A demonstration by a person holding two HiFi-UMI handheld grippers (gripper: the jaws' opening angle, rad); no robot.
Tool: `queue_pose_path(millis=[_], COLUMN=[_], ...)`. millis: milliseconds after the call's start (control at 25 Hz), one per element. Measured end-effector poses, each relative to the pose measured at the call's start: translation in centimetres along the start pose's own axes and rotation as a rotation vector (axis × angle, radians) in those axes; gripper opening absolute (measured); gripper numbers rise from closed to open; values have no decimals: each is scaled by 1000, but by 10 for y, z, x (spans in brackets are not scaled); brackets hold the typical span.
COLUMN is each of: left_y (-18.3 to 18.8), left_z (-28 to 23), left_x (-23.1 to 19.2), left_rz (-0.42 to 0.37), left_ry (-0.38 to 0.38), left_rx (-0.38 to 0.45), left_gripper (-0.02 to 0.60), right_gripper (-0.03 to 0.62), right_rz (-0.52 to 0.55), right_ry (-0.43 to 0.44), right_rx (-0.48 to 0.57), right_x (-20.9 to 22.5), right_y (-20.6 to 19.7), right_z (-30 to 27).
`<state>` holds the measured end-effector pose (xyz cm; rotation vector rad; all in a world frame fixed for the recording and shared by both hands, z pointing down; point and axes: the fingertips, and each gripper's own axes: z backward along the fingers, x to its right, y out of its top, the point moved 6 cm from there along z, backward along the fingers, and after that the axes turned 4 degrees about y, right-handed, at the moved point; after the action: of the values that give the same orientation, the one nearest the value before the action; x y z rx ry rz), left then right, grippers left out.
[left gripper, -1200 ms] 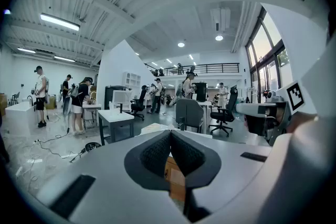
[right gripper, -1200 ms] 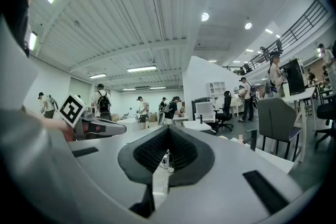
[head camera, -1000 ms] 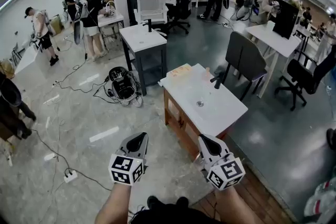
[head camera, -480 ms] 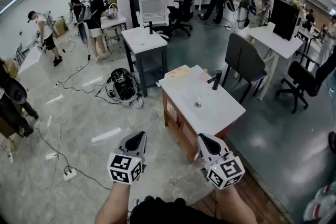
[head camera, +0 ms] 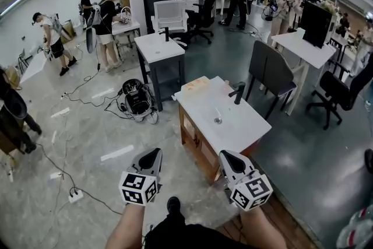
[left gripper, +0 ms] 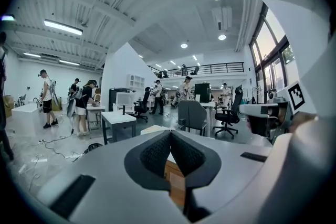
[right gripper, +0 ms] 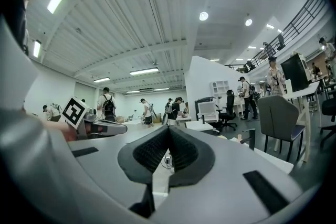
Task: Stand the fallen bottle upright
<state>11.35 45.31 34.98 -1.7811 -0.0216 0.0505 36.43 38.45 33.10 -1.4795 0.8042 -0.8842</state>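
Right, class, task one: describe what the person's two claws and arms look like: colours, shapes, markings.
The left claw and right claw match: pale grey tapered shells with black textured pads. Each carries a white cube with black square markers at its rear. No cables show. The forearms are bare, no sleeves; the person wears dark clothing.

White table top (head camera: pixel 245 125) is looking smooth, its base (head camera: pixel 195 140) wooden. Floor (head camera: pixel 87 125) is shining glossy. Left gripper (left gripper: pixel 170 136) pads (left gripper: pixel 155 155) are looking ribbed, matt black.
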Motion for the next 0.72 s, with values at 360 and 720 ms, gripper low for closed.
queue_pose_path(millis=[360, 720], left_y=[-2, 5], left_z=[-73, -177], left_x=[-53, -168], left_rz=[35, 64], left_ry=[-19, -19], left_rx=[3, -25], left_gripper=[11, 11], right_gripper=[14, 14], right_rz=[6, -14], right_ry=[-37, -3], right_rx=[-56, -115], right_x=[39, 64], right_y=[-10, -13], right_z=[-72, -233])
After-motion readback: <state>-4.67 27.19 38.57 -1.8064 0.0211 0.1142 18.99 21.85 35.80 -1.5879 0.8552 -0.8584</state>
